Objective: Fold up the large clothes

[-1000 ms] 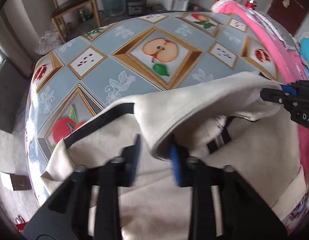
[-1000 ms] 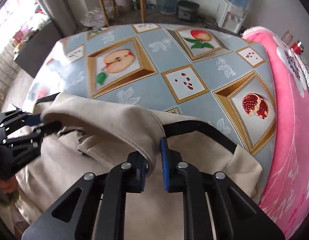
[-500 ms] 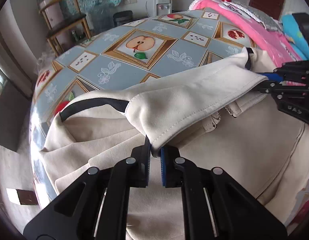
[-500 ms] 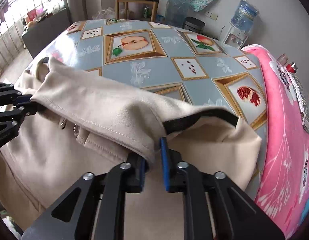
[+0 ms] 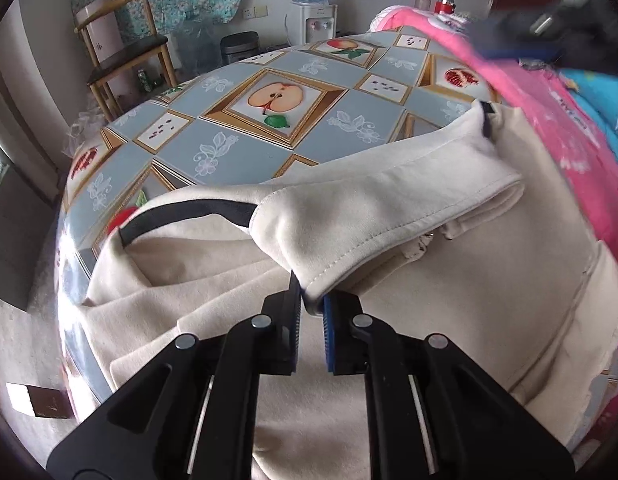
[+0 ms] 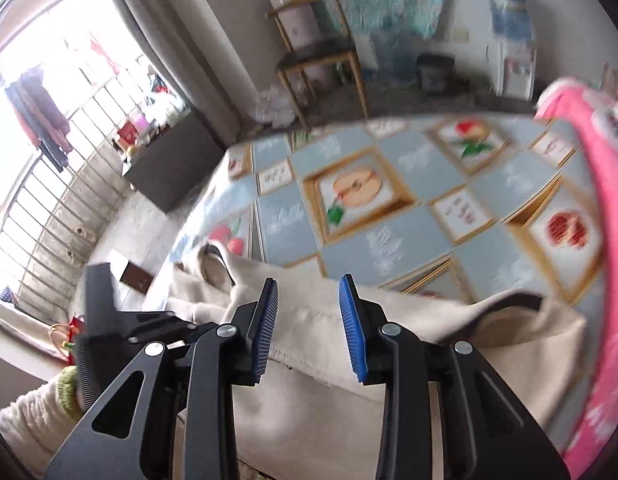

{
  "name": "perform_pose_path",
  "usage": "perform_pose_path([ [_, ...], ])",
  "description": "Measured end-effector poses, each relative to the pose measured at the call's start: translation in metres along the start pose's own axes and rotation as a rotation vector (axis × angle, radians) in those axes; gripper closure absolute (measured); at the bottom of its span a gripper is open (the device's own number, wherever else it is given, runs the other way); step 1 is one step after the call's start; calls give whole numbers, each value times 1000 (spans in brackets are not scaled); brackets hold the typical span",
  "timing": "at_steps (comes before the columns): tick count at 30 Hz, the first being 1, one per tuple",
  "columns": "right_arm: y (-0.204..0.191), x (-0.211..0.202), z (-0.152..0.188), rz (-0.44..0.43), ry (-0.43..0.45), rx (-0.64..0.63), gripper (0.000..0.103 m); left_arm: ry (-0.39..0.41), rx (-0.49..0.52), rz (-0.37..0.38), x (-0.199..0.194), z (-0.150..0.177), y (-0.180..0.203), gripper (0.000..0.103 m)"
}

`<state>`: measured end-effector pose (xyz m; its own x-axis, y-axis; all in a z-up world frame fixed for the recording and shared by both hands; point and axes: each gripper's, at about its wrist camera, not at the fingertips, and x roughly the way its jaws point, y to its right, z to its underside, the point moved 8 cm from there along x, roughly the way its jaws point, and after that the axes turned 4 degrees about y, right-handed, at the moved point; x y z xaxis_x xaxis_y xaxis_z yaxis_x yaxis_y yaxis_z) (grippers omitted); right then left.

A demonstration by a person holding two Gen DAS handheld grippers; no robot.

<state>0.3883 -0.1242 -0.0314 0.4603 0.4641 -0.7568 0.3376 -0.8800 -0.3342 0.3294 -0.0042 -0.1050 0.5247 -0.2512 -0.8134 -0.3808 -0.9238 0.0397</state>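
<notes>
**A:** Where do the fingers stand?

**B:** In the left wrist view, the left gripper (image 5: 311, 304) sits low in the centre of the frame. Its two black fingers with blue ribbed pads are nearly together and pinch the stitched corner of a folded flap of the cream garment (image 5: 389, 216). The log-free reading from the frame is a narrow gap filled with cloth. In the right wrist view, the right gripper (image 6: 309, 312) also sits low in the centre. Its jaws are opening, the blue pads stand apart, and no cloth lies between them; the garment's hem lies beyond and below the pads.

**A:** And the garment itself?

**B:** It fills the lower half of both views, spread on the near part of the table (image 5: 245, 148). A cream flap is folded over across it, running from the left gripper's pinch up toward the right of the frame. A black trim band (image 5: 189, 216) shows at the left of the left wrist view, along an open edge.

**A:** What surrounds it?

**B:** The tablecloth is grey-blue with framed fruit pictures, a halved apple (image 5: 275, 98) among them. A pink blanket (image 5: 549, 112) lies along the right edge. At upper left stands a wooden chair (image 5: 121, 52); a water dispenser (image 5: 313, 20) stands at the top centre. The right wrist view is blurred.
</notes>
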Motion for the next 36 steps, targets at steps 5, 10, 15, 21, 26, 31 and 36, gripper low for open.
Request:
perform_pose_path([
  [5, 17, 55, 57, -32, -202, 91, 71, 14, -73, 188, -33, 5, 1, 78],
  [10, 18, 29, 84, -101, -220, 96, 71, 46, -237, 292, -43, -9, -18, 51],
  [15, 56, -11, 55, -130, -79, 263, 45, -49, -504, 335, 0, -22, -42, 51],
  [21, 103, 11, 70, -194, -155, 548, 42, -116, -662, 386, 33, -15, -44, 52],
  [26, 96, 24, 83, -246, -186, 586, 42, -123, -631, 449, 25, -11, -34, 68],
  [31, 92, 36, 93, -255, -233, 611, 55, -184, -650, 485, 31, -3, -31, 72],
  [36, 87, 38, 95, -240, -253, 559, 85, -193, -603, 449, 41, -9, -25, 88],
])
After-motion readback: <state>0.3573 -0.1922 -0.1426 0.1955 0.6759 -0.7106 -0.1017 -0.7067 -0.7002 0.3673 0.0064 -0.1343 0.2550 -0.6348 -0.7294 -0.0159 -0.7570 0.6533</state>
